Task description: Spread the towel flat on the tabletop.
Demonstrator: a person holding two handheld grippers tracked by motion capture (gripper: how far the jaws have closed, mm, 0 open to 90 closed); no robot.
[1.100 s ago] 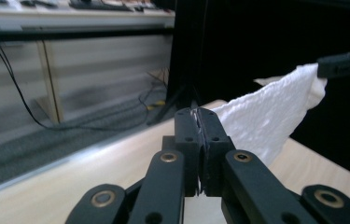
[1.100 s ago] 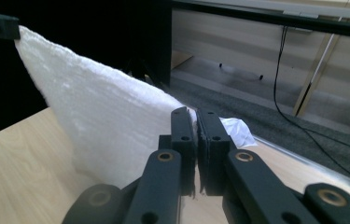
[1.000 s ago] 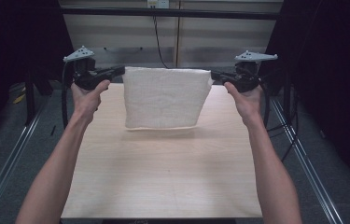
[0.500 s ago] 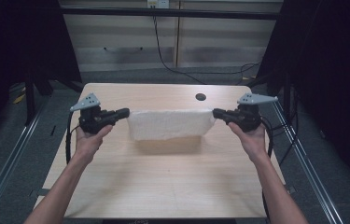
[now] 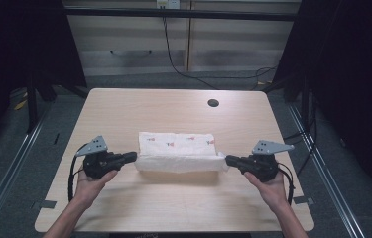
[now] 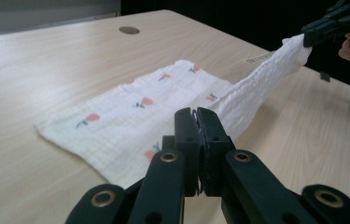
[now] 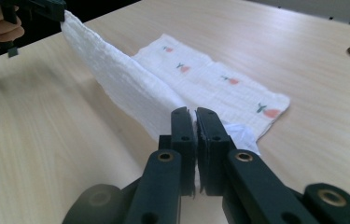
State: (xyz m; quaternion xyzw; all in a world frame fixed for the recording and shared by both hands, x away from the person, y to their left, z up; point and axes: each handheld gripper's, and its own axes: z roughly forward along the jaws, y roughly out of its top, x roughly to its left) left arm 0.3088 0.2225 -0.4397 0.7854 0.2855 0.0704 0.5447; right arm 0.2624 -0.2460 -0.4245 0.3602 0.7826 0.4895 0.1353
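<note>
A white cloth [image 5: 176, 150] printed with small red flowers lies partly flat on the wooden table [image 5: 173, 208]. Its near edge is lifted and stretched taut between both grippers. My left gripper [image 5: 135, 157] is shut on the cloth's near left corner. My right gripper [image 5: 227, 160] is shut on the near right corner. In the left gripper view, the cloth [image 6: 130, 121] runs from my closed jaws [image 6: 196, 114] across to the other gripper at the upper right. In the right gripper view, the cloth [image 7: 172, 84] rises in a ridge from the gripper [image 7: 190, 114] toward the far hand.
A round cable hole [image 5: 213, 103] sits near the table's far right. Metal rails run along the floor on both sides. A dark cable [image 5: 173, 54] hangs down the back wall.
Both grippers have come down and toward the near edge with the cloth. It hung high above the table a second ago; now its far part lies flat on the wood.
</note>
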